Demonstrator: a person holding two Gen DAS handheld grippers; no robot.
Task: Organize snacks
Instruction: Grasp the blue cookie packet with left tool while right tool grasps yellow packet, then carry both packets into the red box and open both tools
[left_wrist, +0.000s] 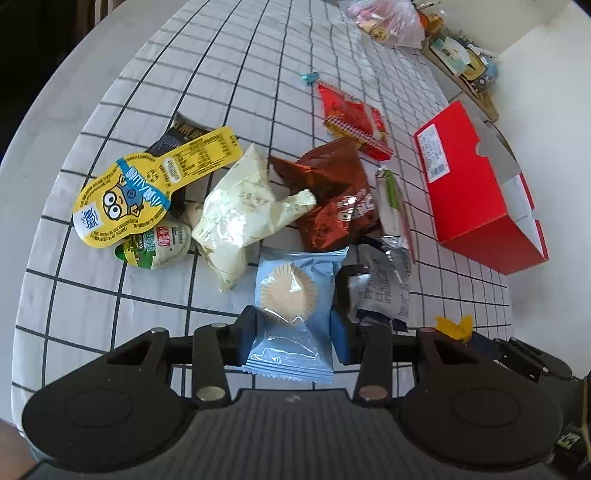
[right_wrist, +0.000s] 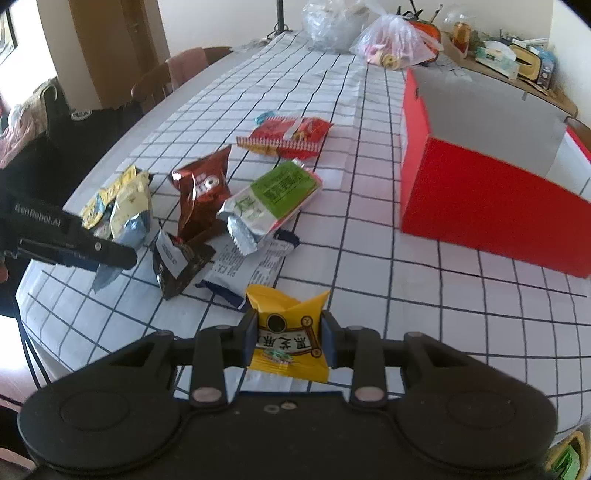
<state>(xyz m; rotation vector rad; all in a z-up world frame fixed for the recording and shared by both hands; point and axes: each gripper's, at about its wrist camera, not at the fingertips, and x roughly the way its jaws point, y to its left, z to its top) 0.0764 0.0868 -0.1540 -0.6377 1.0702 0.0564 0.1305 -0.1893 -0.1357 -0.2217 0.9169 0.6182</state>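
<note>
My left gripper (left_wrist: 293, 330) is shut on a light blue cake packet (left_wrist: 291, 314), held over the snack pile. My right gripper (right_wrist: 290, 338) is shut on a yellow snack packet (right_wrist: 290, 332), held above the table left of the open red box (right_wrist: 480, 199). The box also shows in the left wrist view (left_wrist: 476, 184) at the right. On the checked tablecloth (right_wrist: 369, 258) lie a brown Oreo bag (left_wrist: 332, 195), a cream packet (left_wrist: 240, 214), a yellow Minion lid (left_wrist: 147, 184), a green packet (right_wrist: 273, 195) and a red packet (right_wrist: 291, 134). The left gripper appears at the left of the right wrist view (right_wrist: 74, 240).
Plastic bags (right_wrist: 391, 40) sit at the table's far end. A cluttered shelf (right_wrist: 509, 59) runs along the right wall. Chairs (right_wrist: 177, 77) stand at the table's left side. A small blue candy (left_wrist: 308, 76) lies beyond the pile.
</note>
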